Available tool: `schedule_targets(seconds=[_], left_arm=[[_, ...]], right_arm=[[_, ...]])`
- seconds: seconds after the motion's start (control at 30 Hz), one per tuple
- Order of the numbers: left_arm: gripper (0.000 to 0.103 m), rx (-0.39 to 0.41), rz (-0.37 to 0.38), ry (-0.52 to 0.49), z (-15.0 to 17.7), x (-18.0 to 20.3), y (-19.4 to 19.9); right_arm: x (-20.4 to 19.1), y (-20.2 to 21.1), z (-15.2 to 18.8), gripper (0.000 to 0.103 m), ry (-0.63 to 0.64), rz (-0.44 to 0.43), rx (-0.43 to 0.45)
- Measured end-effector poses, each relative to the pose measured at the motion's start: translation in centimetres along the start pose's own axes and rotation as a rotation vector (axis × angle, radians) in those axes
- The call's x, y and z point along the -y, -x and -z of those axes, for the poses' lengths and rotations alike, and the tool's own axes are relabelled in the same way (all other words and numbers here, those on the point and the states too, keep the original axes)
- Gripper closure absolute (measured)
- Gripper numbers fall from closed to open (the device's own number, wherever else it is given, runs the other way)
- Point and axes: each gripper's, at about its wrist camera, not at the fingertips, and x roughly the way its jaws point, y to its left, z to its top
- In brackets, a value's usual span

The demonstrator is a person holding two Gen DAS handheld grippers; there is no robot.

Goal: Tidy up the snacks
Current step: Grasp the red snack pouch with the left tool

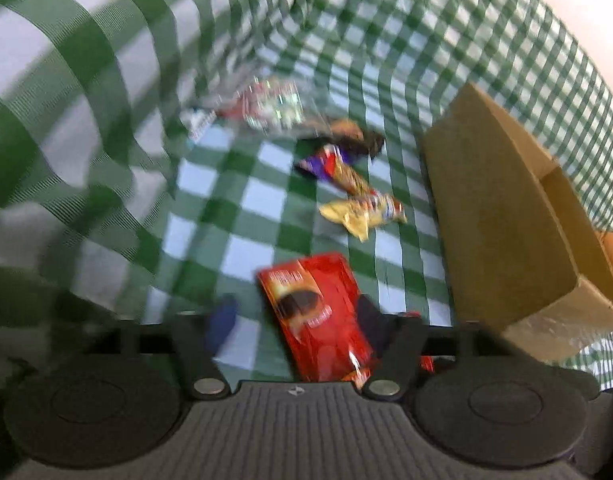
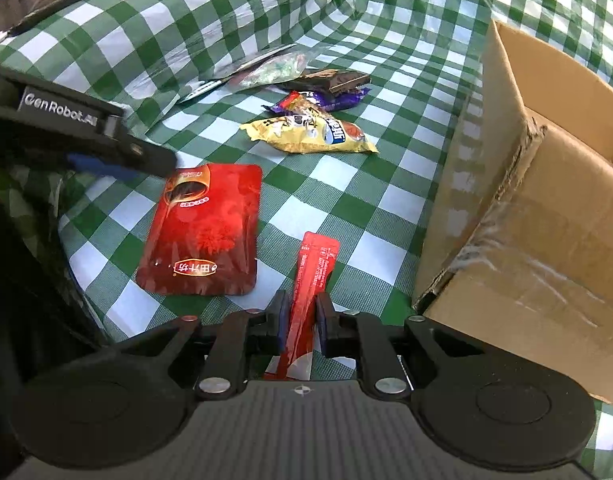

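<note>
The left hand-held gripper (image 1: 296, 320) stands with its jaws wide apart, nothing pressed between them; the red pouch (image 2: 204, 230) lies flat on the surface just below and ahead of it, free of both pads. The left wrist view is blurred. The right hand-held gripper (image 2: 299, 322) has its jaws drawn narrow, clamped on a slim red sachet (image 2: 312, 276) whose far end points forward over the green-and-white checked cloth (image 2: 346, 208) covering the surface. Beyond the pouch, near the middle of the cloth, lies a yellow snack bag (image 2: 310, 134); touching it on the far side is a purple-wrapped snack (image 2: 318, 102), then a dark brown bar (image 2: 334, 80), and a clear packet with green contents (image 2: 274, 70) beside that. An open cardboard box (image 2: 538, 200) stands at the right of the surface, close to the right hand-held gripper, apart from the loose snacks. The box's contents cannot be determined.
</note>
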Motion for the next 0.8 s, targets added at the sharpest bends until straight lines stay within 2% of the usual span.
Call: schedule_targets(seconds=[0.13,0.23,0.37,0.43,0.5,0.57,0.63,0.8], left_arm=[[0.017,-0.021,-0.033,-0.055,0.6,2.4,-1.3],[0.016,-0.039,-0.077,-0.126,1.1,4.5,-2.6],[0.015,-0.035,-0.18,-0.237,2.1,6.8,-4.0],[0.015,-0.028,-0.208,-0.273,2.3,7.4,-4.6],[0.019,-0.02,-0.224,-0.318,2.6,7.6,-4.8],[0.039,0.002,-0.22,-0.344,2.6,7.4,-4.3],[0.046,0.01,-0.196,-0.332,2.3,6.6,-3.8],[0.051,0.051,-0.146,-0.2,1.0,4.0,-2.1]], right_arm=[[0.1,0.1,0.1,0.087,0.008,0.004,0.009],[0.2,0.2,0.2,0.087,0.002,0.01,0.01],[0.5,0.3,0.3,0.087,-0.006,0.013,0.008],[0.5,0.3,0.3,0.087,-0.01,0.014,0.008],[0.5,0.2,0.2,0.087,-0.012,0.015,0.007],[0.4,0.2,0.2,0.087,-0.011,0.016,0.007],[0.4,0.1,0.1,0.087,-0.009,0.017,0.008],[0.5,0.2,0.2,0.087,-0.013,0.018,0.021]])
